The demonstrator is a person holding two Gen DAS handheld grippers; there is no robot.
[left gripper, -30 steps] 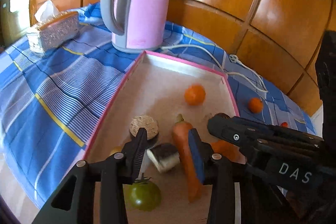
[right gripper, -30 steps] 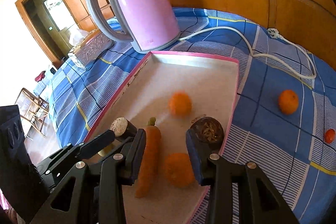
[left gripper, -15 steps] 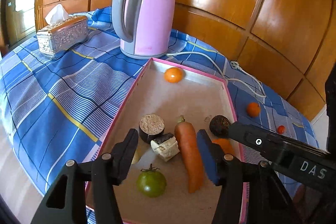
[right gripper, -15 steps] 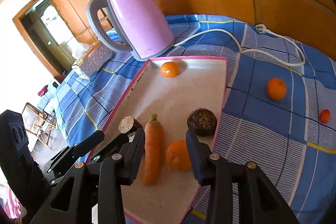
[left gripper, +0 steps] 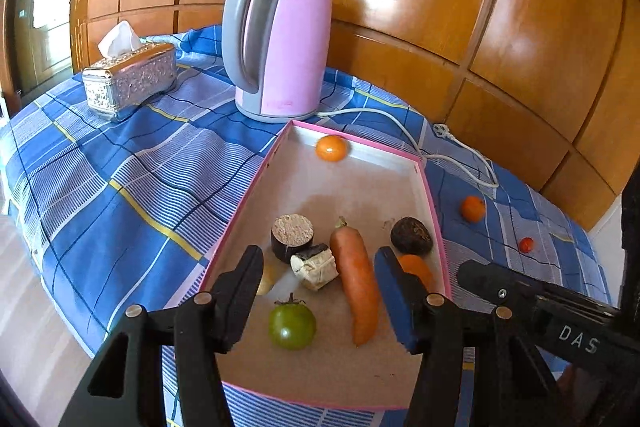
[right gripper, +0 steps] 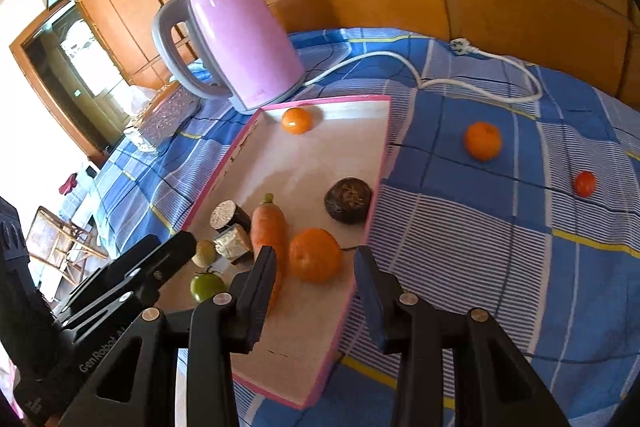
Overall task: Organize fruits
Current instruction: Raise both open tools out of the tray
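**Inspector A:** Left gripper [left gripper: 320, 291] first. What is the state of the fingers?

**Inspector B:** Apart, nothing between the pads. They have just been opening, and they hang above the near half of the pink-rimmed tray [left gripper: 434, 211]. Seen past them: a carrot [left gripper: 356, 283] lying lengthwise, a green tomato [left gripper: 292, 325], and a pale cut chunk [left gripper: 314, 267] touching a dark round piece with a cut top [left gripper: 292, 237].

**Inspector A:** Right gripper [right gripper: 316, 271]?

**Inspector B:** Fingers apart by a narrower gap, gripping nothing. A large orange [right gripper: 316, 255] lies in the tray beyond the gap, clear of both pads and just beside the carrot.

**Inspector A:** Remaining tray contents?

**Inspector B:** A small orange [right gripper: 297, 120] against the far wall of the tray. A dark wrinkled round fruit [right gripper: 348, 200] near the tray's right rim. A small yellowish-green fruit [right gripper: 205, 253] at the left rim, partly hidden by the left gripper's finger.

**Inspector A:** Fruit outside the tray?

**Inspector B:** Two items on the blue checked cloth [right gripper: 480, 235] to the right of the tray: a loose orange [right gripper: 483, 141] and, further right, a small red fruit [right gripper: 585, 183]. Both well apart from the tray.

**Inspector A:** Other items?

**Inspector B:** A pink kettle [left gripper: 280, 43] just behind the tray's far edge, its white cord [right gripper: 480, 75] trailing across the cloth. A silver tissue box [left gripper: 130, 79] to the left of the kettle. Wood panelling behind.
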